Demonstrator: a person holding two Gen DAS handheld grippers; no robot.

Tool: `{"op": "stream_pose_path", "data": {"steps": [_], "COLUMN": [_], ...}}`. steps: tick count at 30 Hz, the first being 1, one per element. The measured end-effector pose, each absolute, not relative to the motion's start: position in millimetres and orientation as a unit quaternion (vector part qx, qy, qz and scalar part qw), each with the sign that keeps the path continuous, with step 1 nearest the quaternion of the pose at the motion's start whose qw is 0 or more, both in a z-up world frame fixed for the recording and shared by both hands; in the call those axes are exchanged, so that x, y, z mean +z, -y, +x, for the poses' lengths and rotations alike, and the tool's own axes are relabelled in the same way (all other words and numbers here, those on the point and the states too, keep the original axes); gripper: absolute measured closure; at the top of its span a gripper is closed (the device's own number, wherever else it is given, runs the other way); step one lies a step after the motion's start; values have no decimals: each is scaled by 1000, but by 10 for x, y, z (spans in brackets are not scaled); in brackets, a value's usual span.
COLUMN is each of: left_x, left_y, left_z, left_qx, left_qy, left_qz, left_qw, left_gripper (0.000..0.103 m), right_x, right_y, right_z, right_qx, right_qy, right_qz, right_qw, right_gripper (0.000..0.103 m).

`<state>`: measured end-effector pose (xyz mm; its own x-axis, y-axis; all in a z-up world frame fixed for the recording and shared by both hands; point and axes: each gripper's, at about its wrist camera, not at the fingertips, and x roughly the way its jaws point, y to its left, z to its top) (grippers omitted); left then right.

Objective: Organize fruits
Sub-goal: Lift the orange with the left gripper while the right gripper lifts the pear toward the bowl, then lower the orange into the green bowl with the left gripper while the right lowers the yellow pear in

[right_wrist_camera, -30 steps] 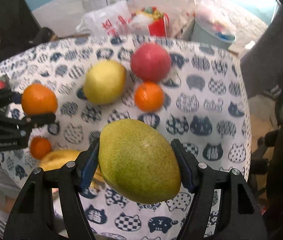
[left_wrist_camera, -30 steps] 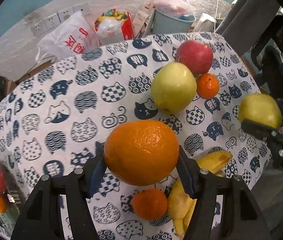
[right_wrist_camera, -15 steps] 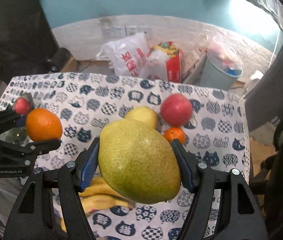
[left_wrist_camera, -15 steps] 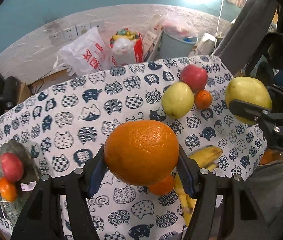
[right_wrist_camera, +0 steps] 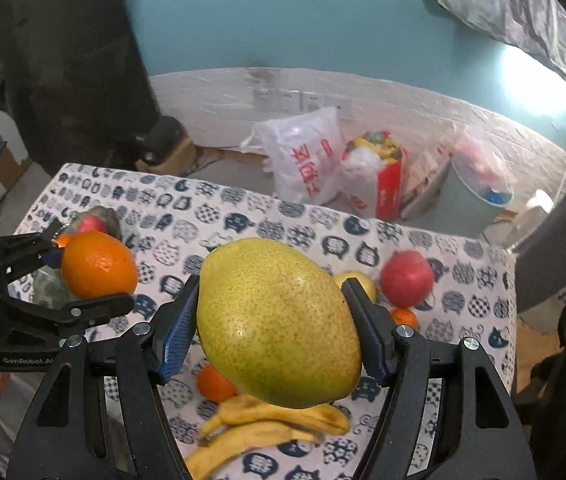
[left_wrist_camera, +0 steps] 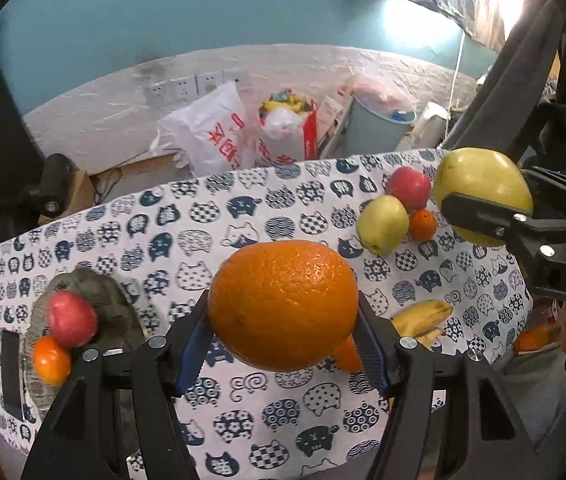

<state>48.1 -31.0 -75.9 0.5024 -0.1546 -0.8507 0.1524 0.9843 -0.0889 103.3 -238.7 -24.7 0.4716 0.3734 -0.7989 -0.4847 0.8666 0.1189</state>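
My left gripper (left_wrist_camera: 283,344) is shut on a large orange (left_wrist_camera: 283,304) and holds it high above the cat-print table (left_wrist_camera: 243,216). My right gripper (right_wrist_camera: 275,328) is shut on a green pear (right_wrist_camera: 279,320), also raised; the pear shows at the right in the left wrist view (left_wrist_camera: 483,188). A grey plate (left_wrist_camera: 119,312) at the table's left end holds a red apple (left_wrist_camera: 71,318) and a small orange (left_wrist_camera: 51,360). A yellow apple (left_wrist_camera: 383,224), red apple (left_wrist_camera: 409,188), small orange (left_wrist_camera: 423,224) and bananas (right_wrist_camera: 267,424) lie on the table's right part.
Behind the table, on the floor by the wall, stand a white plastic bag (left_wrist_camera: 211,136), a red bag (left_wrist_camera: 291,132) and a grey bin (left_wrist_camera: 379,128). A dark object (left_wrist_camera: 11,368) lies at the table's left edge. A mandarin (right_wrist_camera: 215,384) lies by the bananas.
Both grippers have risen and pulled back from the table with their fruit. More of the table shows now, with the plate at the left end in fuller view.
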Motion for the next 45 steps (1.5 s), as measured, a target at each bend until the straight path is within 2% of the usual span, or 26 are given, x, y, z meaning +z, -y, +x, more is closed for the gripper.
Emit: {"op": "stream_pose_path", "data": {"steps": [10, 23, 45], "left_x": [-649, -806, -1478], "left_y": [-130, -978, -1970], "left_z": [289, 32, -307], "left_qx": [-55, 6, 79], "left_qy": [-470, -477, -526], "left_qz": [-17, -69, -147], "left_qw": [881, 876, 834], "left_gripper": [36, 36, 37], "right_x": [-188, -320, -801], "right_y": [1819, 989, -317], "right_z": [1038, 1054, 905], "right_qx": [284, 336, 407], "right_qy": [-446, -456, -498], "right_qz": [-81, -103, -139], "right_qw": [845, 818, 753], "right_gripper": [33, 33, 33]}}
